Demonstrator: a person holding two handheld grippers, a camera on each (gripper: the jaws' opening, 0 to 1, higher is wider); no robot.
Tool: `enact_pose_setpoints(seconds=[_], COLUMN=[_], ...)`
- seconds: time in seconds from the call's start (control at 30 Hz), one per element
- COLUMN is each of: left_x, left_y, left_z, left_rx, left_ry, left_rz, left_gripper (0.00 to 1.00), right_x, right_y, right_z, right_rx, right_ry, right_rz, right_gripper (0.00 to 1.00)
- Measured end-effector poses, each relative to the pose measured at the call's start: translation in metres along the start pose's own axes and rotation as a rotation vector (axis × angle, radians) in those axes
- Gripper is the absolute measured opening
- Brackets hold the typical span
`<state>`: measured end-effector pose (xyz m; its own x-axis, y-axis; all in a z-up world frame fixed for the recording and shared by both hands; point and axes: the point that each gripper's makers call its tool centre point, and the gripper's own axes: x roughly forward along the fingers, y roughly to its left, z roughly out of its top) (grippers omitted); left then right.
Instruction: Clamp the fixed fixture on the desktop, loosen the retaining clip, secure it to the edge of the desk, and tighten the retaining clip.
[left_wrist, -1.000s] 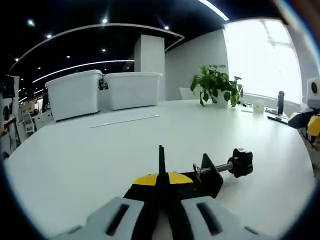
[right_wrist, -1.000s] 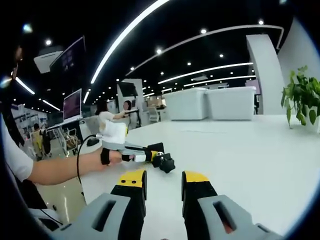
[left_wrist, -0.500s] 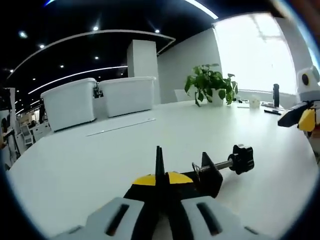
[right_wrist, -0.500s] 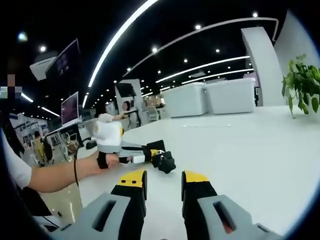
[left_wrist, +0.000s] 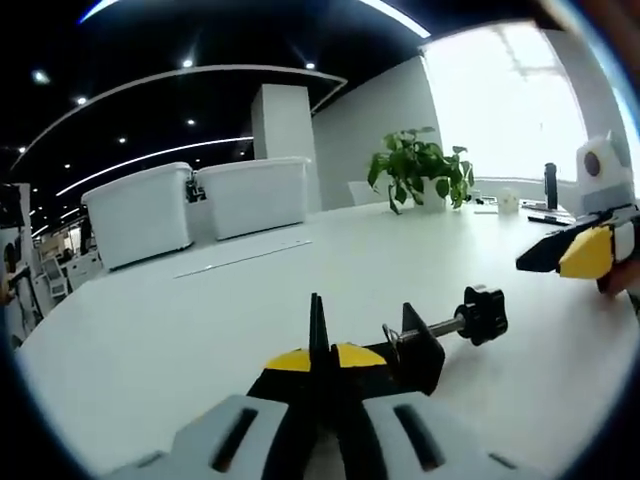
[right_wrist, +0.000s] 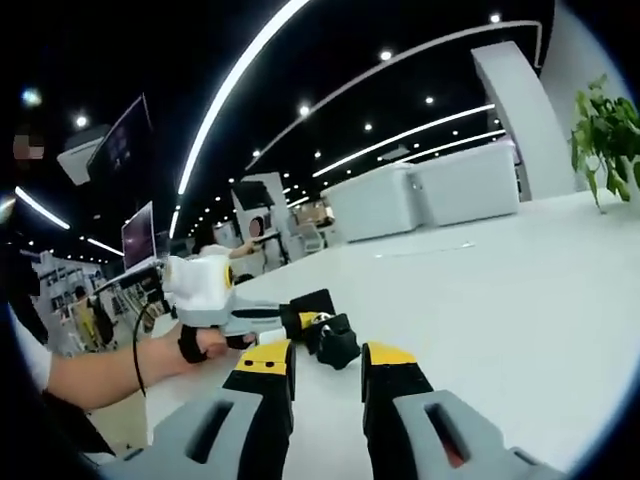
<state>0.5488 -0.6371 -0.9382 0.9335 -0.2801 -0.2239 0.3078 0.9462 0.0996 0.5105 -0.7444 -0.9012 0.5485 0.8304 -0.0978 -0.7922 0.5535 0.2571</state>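
Pinched tight, the left gripper (left_wrist: 318, 352) grips the black clamp (left_wrist: 425, 345) on the white desk (left_wrist: 200, 310). Right gripper (right_wrist: 328, 372) hovers close, jaws parted, nothing between them.

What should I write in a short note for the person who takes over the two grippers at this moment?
Left gripper: shut on the black clamp fixture, which rests on the white desk.
Right gripper: open, holding nothing, pointing at the fixture's black screw knob from close by. It also appears at the right side of the left gripper view.
Done: fixture clamped by the left gripper.
Left: turn the knob to loosen the clip, fit the fixture on the desk edge, tighten the knob.
Plant and two white bins stand far back.
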Motion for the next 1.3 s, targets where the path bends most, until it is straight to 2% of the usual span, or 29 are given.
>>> enact_pose_setpoints(seconds=[0.13,0.4,0.6,0.8,0.93,1.03,1.3], left_x=[0.001,0.002,0.005,0.007,0.011,0.013,0.015], left_y=[0.001,0.003,0.005,0.007,0.012,0.013,0.015], left_z=[0.0,0.0,0.0,0.001,0.0,0.0,0.0], left_rx=[-0.012,-0.011,-0.013,-0.007,-0.006,-0.007,-0.009], left_ry=[0.001,-0.002,-0.004,-0.006,-0.006,-0.005,-0.004], left_rz=[0.004,0.003,0.002,-0.002,-0.004,-0.005,-0.003], left_gripper=[0.06,0.06,0.06,0.06,0.06,0.06,0.06], right_x=[0.007,0.016,0.026,0.032,0.033,0.042,0.053], right_y=[-0.004,-0.002,-0.006,0.005,0.004,-0.002,-0.002], right_z=[0.006,-0.003,-0.003,-0.02,-0.017,-0.014,-0.013], right_rx=[0.004,-0.02,0.018,-0.044,-0.026,-0.002,-0.007], right_ry=[-0.007,0.027,0.041,0.112,0.099,0.101,0.098], right_rz=[-0.005,-0.008,0.006,0.047,0.046,0.055,0.075], right_gripper=[0.25,0.23,0.24,0.24,0.23,0.23,0.22])
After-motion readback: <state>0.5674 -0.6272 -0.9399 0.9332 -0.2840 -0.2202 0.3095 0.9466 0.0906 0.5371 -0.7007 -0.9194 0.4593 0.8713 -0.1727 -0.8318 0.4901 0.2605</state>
